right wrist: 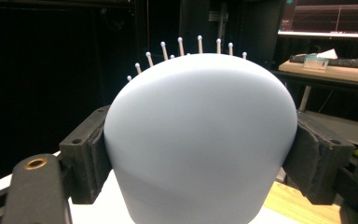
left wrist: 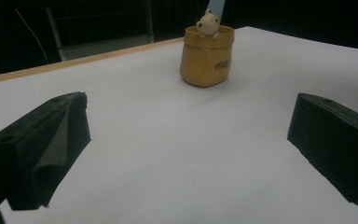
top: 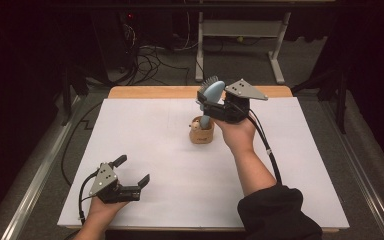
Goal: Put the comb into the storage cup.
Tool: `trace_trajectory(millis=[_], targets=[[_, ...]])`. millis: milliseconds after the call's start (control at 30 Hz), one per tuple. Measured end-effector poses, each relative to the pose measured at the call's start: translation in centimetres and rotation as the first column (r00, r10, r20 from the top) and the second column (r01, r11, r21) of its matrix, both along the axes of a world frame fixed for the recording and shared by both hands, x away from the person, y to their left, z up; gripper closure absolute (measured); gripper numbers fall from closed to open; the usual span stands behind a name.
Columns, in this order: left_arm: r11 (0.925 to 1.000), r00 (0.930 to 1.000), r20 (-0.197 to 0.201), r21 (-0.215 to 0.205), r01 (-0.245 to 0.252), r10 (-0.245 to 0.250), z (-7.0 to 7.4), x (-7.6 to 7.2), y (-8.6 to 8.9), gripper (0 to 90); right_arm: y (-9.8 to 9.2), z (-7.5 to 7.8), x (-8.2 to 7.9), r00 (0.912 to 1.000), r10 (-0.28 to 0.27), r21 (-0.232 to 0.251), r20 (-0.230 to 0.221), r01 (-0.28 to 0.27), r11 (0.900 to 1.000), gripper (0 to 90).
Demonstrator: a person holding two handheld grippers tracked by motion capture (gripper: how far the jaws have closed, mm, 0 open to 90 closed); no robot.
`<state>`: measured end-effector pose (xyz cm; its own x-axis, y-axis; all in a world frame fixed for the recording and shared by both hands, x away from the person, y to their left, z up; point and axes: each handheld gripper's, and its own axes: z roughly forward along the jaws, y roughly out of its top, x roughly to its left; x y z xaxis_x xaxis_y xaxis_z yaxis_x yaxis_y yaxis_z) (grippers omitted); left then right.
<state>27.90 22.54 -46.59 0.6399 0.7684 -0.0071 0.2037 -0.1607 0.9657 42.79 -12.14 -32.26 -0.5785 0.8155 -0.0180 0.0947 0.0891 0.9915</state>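
Observation:
A light blue hairbrush (top: 213, 92) stands upright with its bristled head on top, and my right gripper (top: 206, 101) is shut on that head. In the right gripper view the brush's smooth back (right wrist: 200, 140) sits between both pads, with bristle tips above it. The handle runs down to the mouth of a small tan pot (top: 201, 135) at the table's middle back. This pot (left wrist: 206, 58) has a little bear figure (left wrist: 208, 24) at its rim, and the blue handle (left wrist: 216, 6) rises behind the bear. My left gripper (top: 133, 170) rests open on the table at the front left, its jaws (left wrist: 186, 149) wide apart around nothing.
A white sheet (top: 170, 165) covers the table, with a wooden edge (top: 150, 92) along the back. Beyond it are a desk frame (top: 240, 30) and cables (top: 150, 60) on the floor. Metal rails (top: 35, 180) run along both sides of the table.

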Motion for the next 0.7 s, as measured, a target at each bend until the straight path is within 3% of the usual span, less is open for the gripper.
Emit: trace_trajectory(millis=[700], targets=[[1.0,1.0,-0.004,-0.001,0.004,-0.004,0.0,0.0,0.0,0.2,0.2,-2.1,1.1,0.9987,-0.014,-0.009,-0.049,0.013,1.0,20.6]])
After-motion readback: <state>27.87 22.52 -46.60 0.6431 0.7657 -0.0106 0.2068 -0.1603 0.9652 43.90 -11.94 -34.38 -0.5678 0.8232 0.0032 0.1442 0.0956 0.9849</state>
